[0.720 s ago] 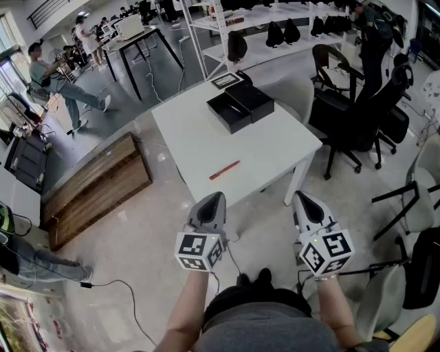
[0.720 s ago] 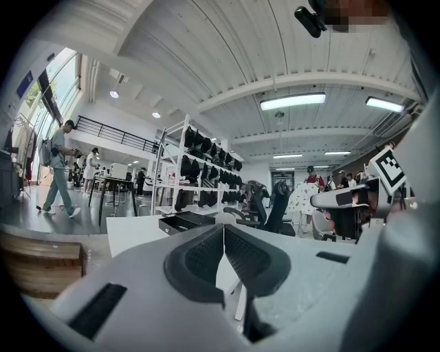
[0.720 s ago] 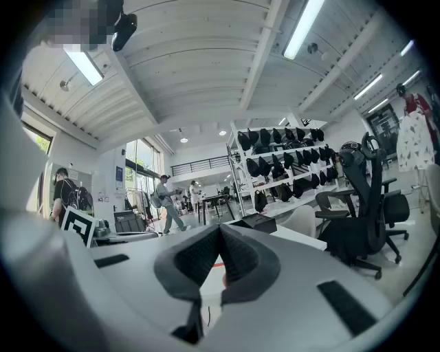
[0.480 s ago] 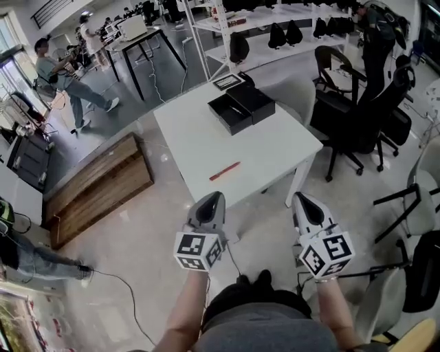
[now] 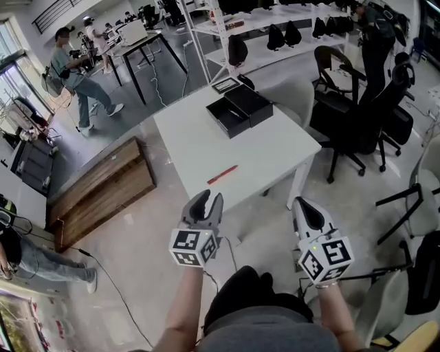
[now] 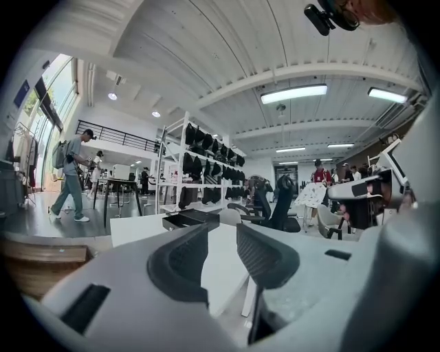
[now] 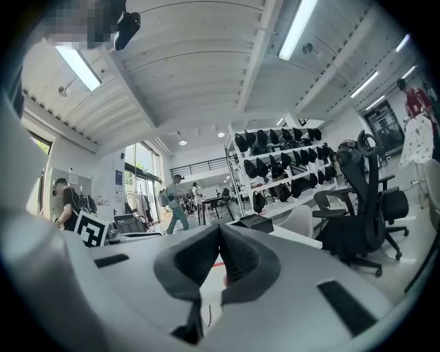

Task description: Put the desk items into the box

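The left gripper (image 5: 206, 199) hangs released and empty short of the white square worktop (image 5: 275, 155), likely readied for the slim red pen (image 5: 222, 174). The right gripper (image 5: 302, 205) is clenched on nothing.

A low wooden platform (image 5: 103, 189) lies on the grey floor at the left. A thin black cable (image 5: 117, 289) runs over the floor near it. At the right stands a black office chair (image 5: 357, 110) on wheels. Behind, a white shelf rack (image 5: 265, 19) carries several black bags (image 5: 275, 36). At the far left a person (image 5: 75, 75) with a backpack walks beside a dark-legged table (image 5: 141, 38).
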Demonstrator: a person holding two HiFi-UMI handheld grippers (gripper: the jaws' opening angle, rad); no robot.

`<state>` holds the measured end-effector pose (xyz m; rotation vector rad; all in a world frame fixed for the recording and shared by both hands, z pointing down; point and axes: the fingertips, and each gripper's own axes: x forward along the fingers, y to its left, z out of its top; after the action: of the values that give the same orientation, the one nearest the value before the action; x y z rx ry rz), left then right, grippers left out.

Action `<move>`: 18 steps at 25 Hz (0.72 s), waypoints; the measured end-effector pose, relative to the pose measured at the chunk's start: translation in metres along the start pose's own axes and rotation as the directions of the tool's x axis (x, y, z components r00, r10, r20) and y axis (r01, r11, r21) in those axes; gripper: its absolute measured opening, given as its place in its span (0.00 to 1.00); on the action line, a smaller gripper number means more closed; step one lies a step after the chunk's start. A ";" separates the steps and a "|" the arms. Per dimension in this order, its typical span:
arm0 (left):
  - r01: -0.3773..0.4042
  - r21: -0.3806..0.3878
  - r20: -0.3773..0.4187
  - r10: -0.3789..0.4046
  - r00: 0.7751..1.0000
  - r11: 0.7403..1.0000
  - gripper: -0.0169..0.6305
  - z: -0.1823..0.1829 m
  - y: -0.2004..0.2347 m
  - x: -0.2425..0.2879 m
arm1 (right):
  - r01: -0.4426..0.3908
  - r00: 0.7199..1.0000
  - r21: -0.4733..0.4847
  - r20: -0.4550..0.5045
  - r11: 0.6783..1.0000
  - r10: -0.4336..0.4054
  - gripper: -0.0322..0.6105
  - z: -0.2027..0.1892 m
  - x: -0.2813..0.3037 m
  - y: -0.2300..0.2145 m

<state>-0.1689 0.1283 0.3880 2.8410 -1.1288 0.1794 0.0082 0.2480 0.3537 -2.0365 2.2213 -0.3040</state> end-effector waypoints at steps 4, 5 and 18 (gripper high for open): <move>-0.003 0.008 -0.018 0.003 1.000 1.000 0.22 -0.002 0.004 0.006 | 0.004 1.000 0.006 -0.005 1.000 -0.004 0.05 0.000 -0.001 -0.003; -0.003 0.012 -0.021 0.003 1.000 1.000 0.22 -0.002 0.005 0.008 | 0.005 1.000 0.007 -0.005 1.000 -0.005 0.05 0.000 -0.001 -0.004; -0.008 0.018 -0.065 0.010 0.998 1.000 0.23 -0.019 0.032 0.032 | 0.013 1.000 0.021 -0.026 1.000 -0.013 0.05 -0.005 0.025 -0.010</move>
<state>-0.1691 0.0852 0.4119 2.8231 -1.1328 0.2817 0.0143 0.2223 0.3621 -2.0488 2.2106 -0.3550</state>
